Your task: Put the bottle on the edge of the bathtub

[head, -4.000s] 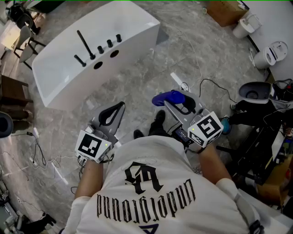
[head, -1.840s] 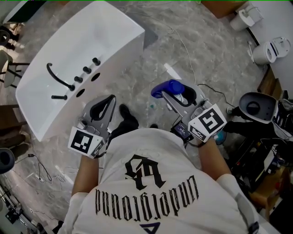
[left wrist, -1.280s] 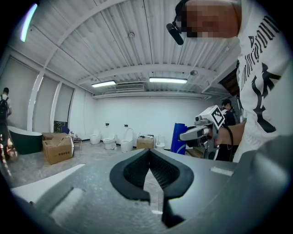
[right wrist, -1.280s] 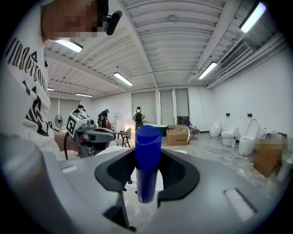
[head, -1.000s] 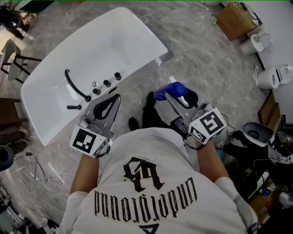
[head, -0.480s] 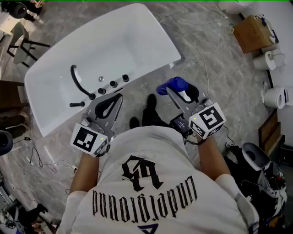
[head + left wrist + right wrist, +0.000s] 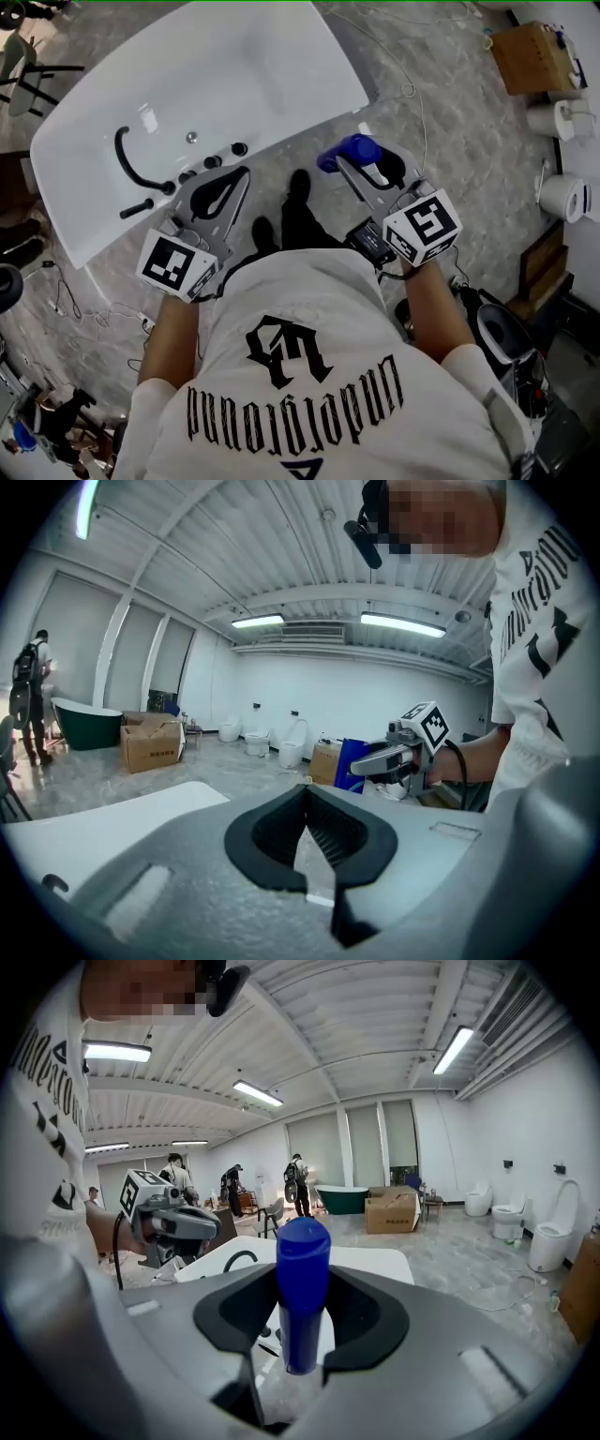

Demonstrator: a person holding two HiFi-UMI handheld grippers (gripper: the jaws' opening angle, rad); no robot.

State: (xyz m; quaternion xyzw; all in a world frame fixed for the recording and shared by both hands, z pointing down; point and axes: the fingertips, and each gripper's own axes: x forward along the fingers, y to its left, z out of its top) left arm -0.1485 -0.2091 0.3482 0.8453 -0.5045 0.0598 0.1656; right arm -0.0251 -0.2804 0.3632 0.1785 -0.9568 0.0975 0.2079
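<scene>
He's walked right up to the glossy white bathtub [image 7: 309, 114], whose near rim now lies just ahead of both grippers, so the carry looks nearly done and the set-down should come next. The right gripper [image 7: 360, 161] stays clamped on the blue bottle [image 7: 345, 151], a smooth plastic cylinder with a rounded top, over the veined grey floor [image 7: 450, 122] just short of that rim. The left gripper [image 7: 240, 176] carries nothing, its ribbed black pads tip to tip near the curved black faucet [image 7: 129, 169]
</scene>
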